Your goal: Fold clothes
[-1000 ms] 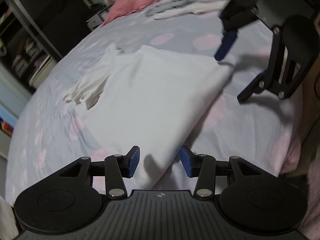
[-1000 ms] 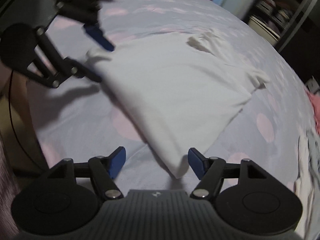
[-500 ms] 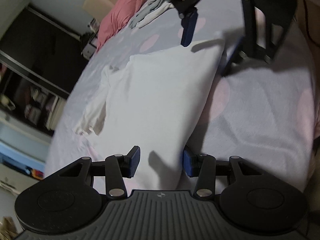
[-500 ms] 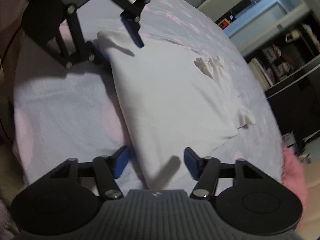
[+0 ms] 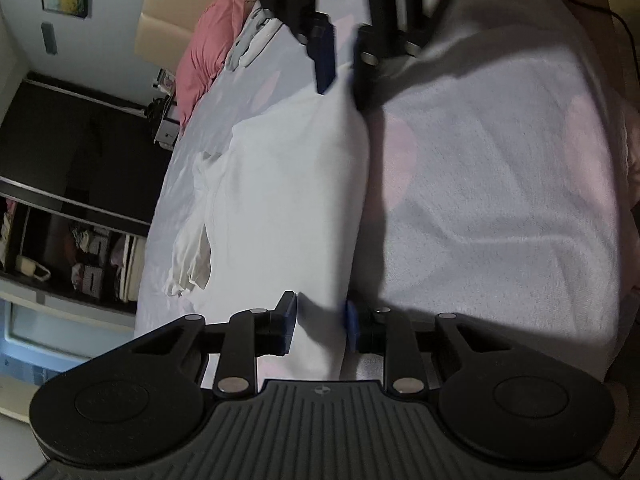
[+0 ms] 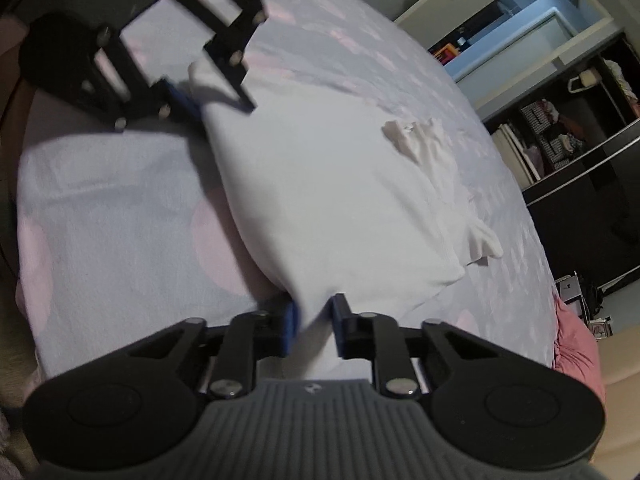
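Observation:
A white garment (image 5: 280, 200) lies folded on the bed, sleeves (image 5: 192, 256) bunched along its far side. In the left wrist view my left gripper (image 5: 320, 330) pinches the near corner of the garment's hem edge, the cloth filling the narrow gap between the blue pads. At the top of that view my right gripper (image 5: 340, 64) clamps the other corner of the same edge. In the right wrist view the white garment (image 6: 328, 200) runs from my right gripper (image 6: 315, 330), shut on its corner, to my left gripper (image 6: 216, 100) at the far corner.
The bed sheet (image 5: 500, 200) is lilac with pink spots. At the head of the bed lie a pink pillow (image 5: 208, 52) and a pile of other clothes (image 5: 252, 40). Dark wardrobe shelves (image 6: 560, 140) stand beyond the bed. The bed edge (image 6: 24, 280) is close on my side.
Both grippers dropped onto the garment's near edge and narrowed from wide open to pinching a corner each. The cloth edge now stretches between them.

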The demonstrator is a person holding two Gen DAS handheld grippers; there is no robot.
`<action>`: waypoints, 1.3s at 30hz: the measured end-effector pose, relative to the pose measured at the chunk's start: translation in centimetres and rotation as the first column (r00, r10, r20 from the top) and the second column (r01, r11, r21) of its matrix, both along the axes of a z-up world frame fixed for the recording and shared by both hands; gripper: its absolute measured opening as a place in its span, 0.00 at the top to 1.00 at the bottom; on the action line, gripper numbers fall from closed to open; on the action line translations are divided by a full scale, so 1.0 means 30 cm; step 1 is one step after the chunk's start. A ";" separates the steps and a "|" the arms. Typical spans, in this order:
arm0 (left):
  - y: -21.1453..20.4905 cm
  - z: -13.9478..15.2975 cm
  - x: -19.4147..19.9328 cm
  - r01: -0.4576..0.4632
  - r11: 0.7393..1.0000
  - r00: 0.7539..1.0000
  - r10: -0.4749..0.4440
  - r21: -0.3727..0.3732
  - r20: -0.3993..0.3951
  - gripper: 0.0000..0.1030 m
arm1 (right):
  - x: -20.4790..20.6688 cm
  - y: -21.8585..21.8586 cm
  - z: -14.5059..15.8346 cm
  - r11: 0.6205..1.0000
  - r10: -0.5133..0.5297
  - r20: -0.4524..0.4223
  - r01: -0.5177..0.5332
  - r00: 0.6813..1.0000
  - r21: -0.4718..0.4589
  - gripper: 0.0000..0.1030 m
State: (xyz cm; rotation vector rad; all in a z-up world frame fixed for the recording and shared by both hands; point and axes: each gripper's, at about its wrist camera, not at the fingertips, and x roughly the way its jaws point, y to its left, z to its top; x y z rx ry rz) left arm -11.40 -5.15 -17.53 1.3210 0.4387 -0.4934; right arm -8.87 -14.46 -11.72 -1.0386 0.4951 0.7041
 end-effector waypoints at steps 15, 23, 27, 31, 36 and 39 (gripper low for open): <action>0.015 0.073 0.021 -0.117 0.987 0.993 0.114 -0.109 -0.033 0.94 | -0.012 -0.011 -0.029 0.998 0.053 -0.015 -0.053 0.998 -0.022 0.62; 0.012 0.117 0.003 -0.141 0.978 0.989 0.133 -0.157 -0.056 0.95 | -0.020 -0.002 -0.031 0.999 0.037 0.024 -0.036 0.999 -0.041 0.86; 0.017 0.149 0.007 -0.144 0.976 0.988 0.133 -0.167 -0.074 0.95 | -0.026 -0.002 0.006 0.999 0.029 0.040 -0.028 0.999 -0.031 0.89; 0.025 0.203 0.011 -0.129 0.978 0.989 0.116 -0.163 -0.088 0.96 | -0.034 -0.002 0.054 0.999 0.022 0.038 -0.021 0.999 -0.025 0.90; 0.025 0.253 -0.032 -0.076 0.991 0.992 0.064 -0.111 -0.106 0.96 | -0.065 -0.006 0.112 0.999 0.036 0.005 -0.036 0.999 -0.038 0.90; 0.027 0.266 -0.085 -0.035 0.996 0.992 0.025 -0.076 -0.127 0.96 | -0.105 -0.015 0.154 0.998 0.042 -0.031 -0.043 0.999 -0.047 0.90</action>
